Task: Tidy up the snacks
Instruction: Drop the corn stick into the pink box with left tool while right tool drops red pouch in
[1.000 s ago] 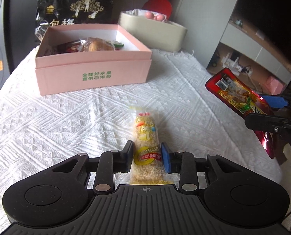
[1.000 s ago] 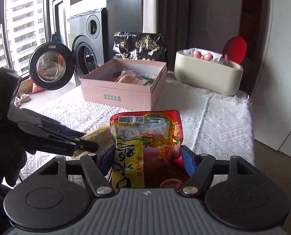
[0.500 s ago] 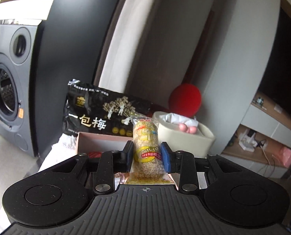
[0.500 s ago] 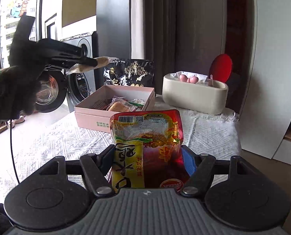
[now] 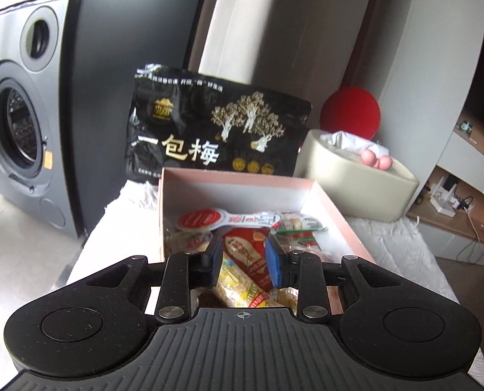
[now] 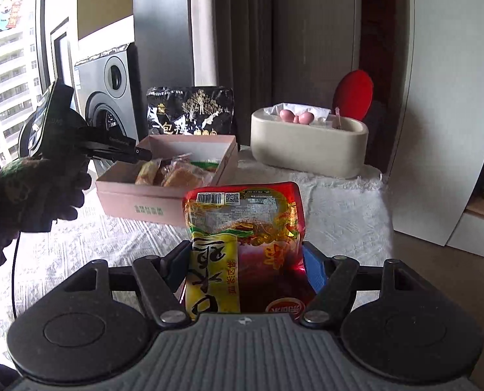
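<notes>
Step in hand: delivery of a snack into the pink box [image 5: 336, 211]. The left gripper [image 5: 243, 265] hangs over the box's near end in the lower centre of its frame, jaws pressed onto a clear-wrapped yellow snack bar [image 5: 242, 275]; whether the bar already rests on the packets below cannot be told. Judged next move: spread the jaws to drop the bar, then withdraw upward clear of the box wall.

The right gripper [image 6: 247, 268] is clamped on a red-and-yellow foil snack pouch [image 6: 242, 228], held upright above the white tablecloth [image 6: 340, 208], well short of the box [image 6: 150, 202] at centre left. It likely goes in after the left gripper clears.

The box already holds several wrapped snacks. The pouch is glossy, crinkled, barcode uppermost.
</notes>
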